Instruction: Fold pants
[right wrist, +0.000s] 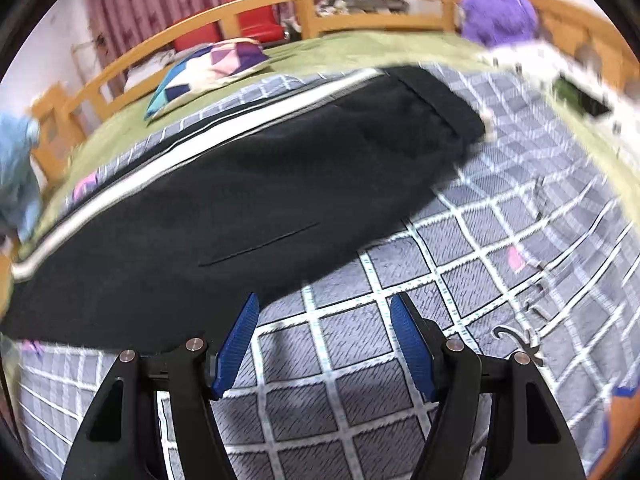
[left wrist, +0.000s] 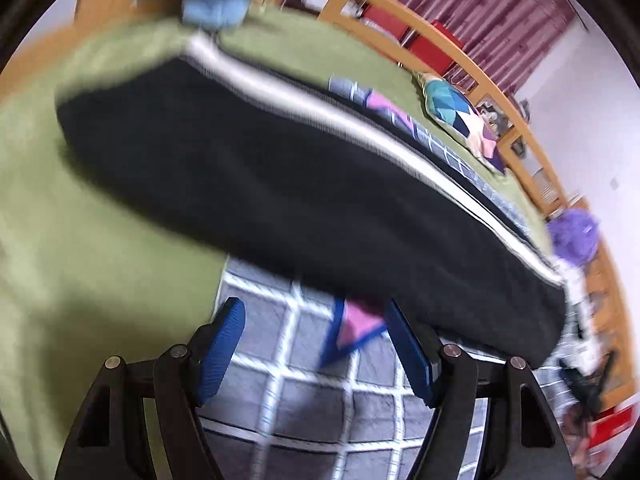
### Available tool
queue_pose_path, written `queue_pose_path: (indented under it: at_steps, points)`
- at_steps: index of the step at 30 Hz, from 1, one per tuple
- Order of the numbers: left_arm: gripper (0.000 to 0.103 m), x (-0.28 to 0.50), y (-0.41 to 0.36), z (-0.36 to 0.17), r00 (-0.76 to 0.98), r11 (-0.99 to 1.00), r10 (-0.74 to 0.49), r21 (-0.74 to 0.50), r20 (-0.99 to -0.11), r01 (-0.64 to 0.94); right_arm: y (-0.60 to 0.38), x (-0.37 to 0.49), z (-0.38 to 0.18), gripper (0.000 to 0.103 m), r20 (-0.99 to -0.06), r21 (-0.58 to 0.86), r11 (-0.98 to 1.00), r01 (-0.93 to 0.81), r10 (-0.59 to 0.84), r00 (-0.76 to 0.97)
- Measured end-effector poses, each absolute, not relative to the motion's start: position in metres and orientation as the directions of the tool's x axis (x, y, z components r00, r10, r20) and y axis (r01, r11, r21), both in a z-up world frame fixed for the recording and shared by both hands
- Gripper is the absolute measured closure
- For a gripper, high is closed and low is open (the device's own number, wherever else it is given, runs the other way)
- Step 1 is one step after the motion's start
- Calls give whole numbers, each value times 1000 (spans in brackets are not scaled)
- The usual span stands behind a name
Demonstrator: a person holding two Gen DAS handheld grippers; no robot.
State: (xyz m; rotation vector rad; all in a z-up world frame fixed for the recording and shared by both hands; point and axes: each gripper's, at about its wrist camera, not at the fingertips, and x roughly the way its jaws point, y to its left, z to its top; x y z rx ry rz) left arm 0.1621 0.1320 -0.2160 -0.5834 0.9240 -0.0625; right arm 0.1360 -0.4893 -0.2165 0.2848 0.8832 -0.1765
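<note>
Black pants (left wrist: 288,184) with a white side stripe lie stretched out flat on a grey checked blanket (left wrist: 304,396) on the bed. They also show in the right wrist view (right wrist: 248,200), waistband toward the upper right. My left gripper (left wrist: 316,308) is open and empty, just short of the pants' near edge. My right gripper (right wrist: 324,304) is open and empty, over the blanket (right wrist: 360,360) by the pants' near edge. Both views are blurred.
A green bedsheet (left wrist: 80,260) lies under the blanket. A patchwork pillow (right wrist: 208,68) lies near the wooden bed rail (right wrist: 256,4). A purple plush toy (right wrist: 498,12) and a light blue cloth (left wrist: 216,0) sit at the bed's ends.
</note>
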Motion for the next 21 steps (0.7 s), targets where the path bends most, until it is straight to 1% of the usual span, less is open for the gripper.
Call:
queue_pose_path:
  at_steps: [2, 5, 8, 11, 13, 16, 17, 18, 19, 20, 21]
  points:
    - [33, 161, 136, -220, 655, 811, -301, -547, -693, -207, -504, 143, -223, 36, -776, 260, 925, 276, 30, 630]
    - [33, 172, 144, -225, 684, 757, -342, -620, -644, -206, -517, 155, -229, 36, -755, 333, 899, 284, 74, 651]
    - [33, 187, 153, -231, 710, 719, -354, -663, -609, -210, -530, 173, -234, 36, -734, 374, 874, 309, 75, 675]
    - [34, 205, 165, -234, 724, 679, -356, -696, -591, -235, -540, 200, -239, 35, -723, 423, 849, 317, 105, 682]
    - [34, 214, 170, -237, 728, 653, -357, -714, -585, -254, -545, 221, -240, 35, -728, 420, 844, 333, 95, 679]
    - [43, 229, 167, -237, 736, 647, -327, -708, -593, -283, -554, 245, -247, 33, -725, 453, 809, 376, 89, 683]
    - [52, 234, 166, -238, 732, 647, -315, -701, -605, -301, -556, 252, -247, 33, -716, 468, 793, 391, 80, 694]
    - [67, 239, 167, -238, 721, 649, -300, -688, -624, -325, -557, 257, -246, 39, -713, 470, 786, 402, 71, 697]
    - [77, 246, 168, -238, 708, 654, -293, -675, -642, -341, -556, 262, -246, 49, -712, 462, 786, 410, 54, 700]
    - [91, 251, 170, -236, 692, 666, -295, -661, -659, -346, -556, 266, -245, 75, -715, 435, 793, 426, 17, 699]
    - [93, 254, 173, -229, 693, 669, -321, -672, -646, -317, -557, 268, -243, 83, -717, 421, 799, 430, 2, 697]
